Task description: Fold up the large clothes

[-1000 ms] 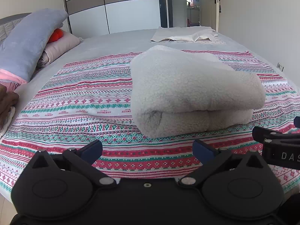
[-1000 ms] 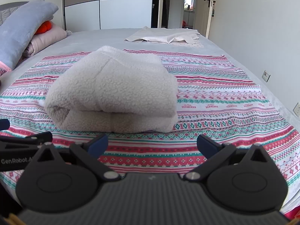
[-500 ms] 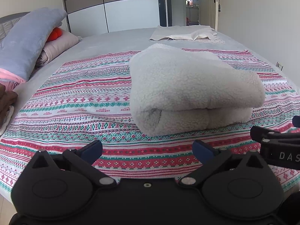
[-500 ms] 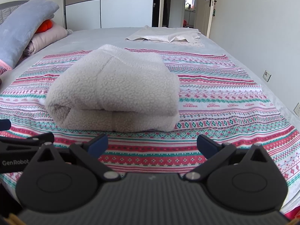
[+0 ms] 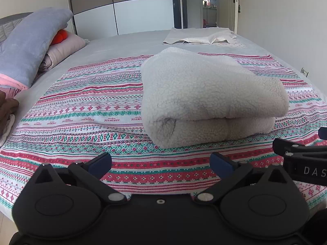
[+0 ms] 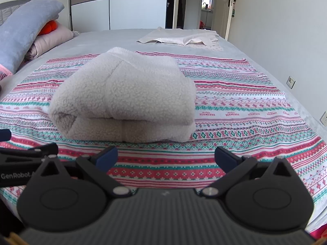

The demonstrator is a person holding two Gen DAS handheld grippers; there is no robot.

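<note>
Fleece garment (image 5: 208, 100): folded into a thick bundle, centred on the patterned sheet (image 5: 85, 110); all edges free.
Left hand-held gripper (image 5: 161, 163): released, empty, near the bundle's front edge.
Right hand-held gripper (image 6: 165, 157): released, empty, same side.
Sheet margin: bare around the bundle.

The change is small. In the left wrist view the fleece (image 5: 204, 100) now sits a little higher and further left in the frame than a second ago, its near fold further from the left gripper (image 5: 160, 163). In the right wrist view the fleece (image 6: 126, 96) has shifted slightly right and looms a touch larger above the right gripper (image 6: 166, 156).
</note>
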